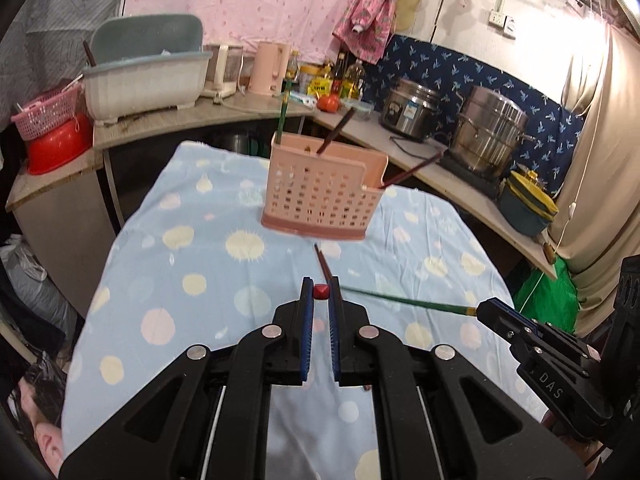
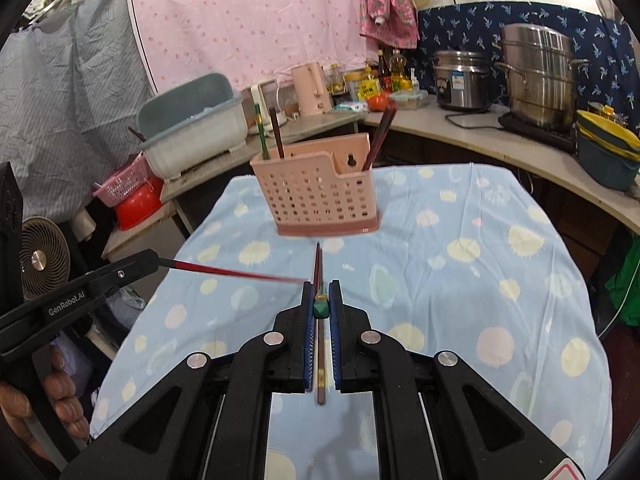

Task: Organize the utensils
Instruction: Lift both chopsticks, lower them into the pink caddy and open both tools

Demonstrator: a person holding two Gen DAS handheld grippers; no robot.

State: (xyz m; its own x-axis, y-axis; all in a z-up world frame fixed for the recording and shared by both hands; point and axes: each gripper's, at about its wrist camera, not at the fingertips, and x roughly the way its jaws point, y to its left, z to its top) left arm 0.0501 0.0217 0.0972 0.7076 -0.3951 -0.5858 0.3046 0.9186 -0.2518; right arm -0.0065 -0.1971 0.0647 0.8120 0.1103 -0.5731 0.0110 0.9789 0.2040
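A pink perforated utensil holder (image 1: 322, 196) stands on the blue dotted tablecloth (image 1: 192, 264), holding a green chopstick and brown ones; it also shows in the right wrist view (image 2: 320, 196). My left gripper (image 1: 321, 292) is shut on a red chopstick (image 1: 321, 291), seen end-on; its shaft shows in the right wrist view (image 2: 236, 272). My right gripper (image 2: 321, 300) is shut on a green chopstick (image 2: 321, 307), whose shaft shows in the left wrist view (image 1: 404, 302). A brown chopstick (image 2: 319, 268) lies on the cloth below both grippers, pointing at the holder.
A curved counter (image 1: 440, 168) behind the table carries steel pots (image 1: 486, 132), a rice cooker (image 1: 408, 110), bottles, a pink kettle (image 1: 270, 66) and a dish rack tub (image 1: 144, 80). A pink basket and red bowl (image 1: 56, 140) sit left. A small fan (image 2: 42, 260) stands at left.
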